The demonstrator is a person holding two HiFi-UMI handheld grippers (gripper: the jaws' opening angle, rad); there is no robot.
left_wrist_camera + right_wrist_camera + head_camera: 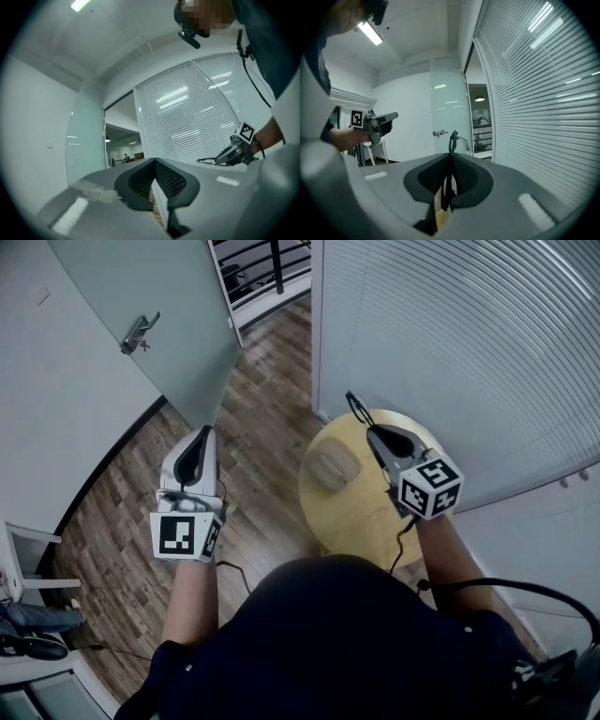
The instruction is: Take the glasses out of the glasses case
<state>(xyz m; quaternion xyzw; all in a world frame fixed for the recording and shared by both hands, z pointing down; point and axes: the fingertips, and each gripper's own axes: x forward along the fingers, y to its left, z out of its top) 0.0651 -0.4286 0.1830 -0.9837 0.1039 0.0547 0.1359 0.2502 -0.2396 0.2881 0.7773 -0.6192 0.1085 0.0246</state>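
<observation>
A beige glasses case (pixel 331 468) lies on the round yellow table (pixel 354 521). My right gripper (pixel 370 430) hovers over the table just right of the case, shut on the dark-framed glasses (pixel 353 407). In the right gripper view the thin frame of the glasses (pixel 453 138) stands up between the closed jaws of the right gripper (pixel 451 157). My left gripper (pixel 204 430) hangs over the wooden floor left of the table. The left gripper (pixel 153 161) has its jaws shut with nothing between them.
A frosted glass door (pixel 150 296) with a metal handle (pixel 139 334) stands open at the back left. A wall of white blinds (pixel 469 334) curves behind the table. A white chair (pixel 19 554) sits at the far left. Wooden floor (pixel 253 427) lies between door and table.
</observation>
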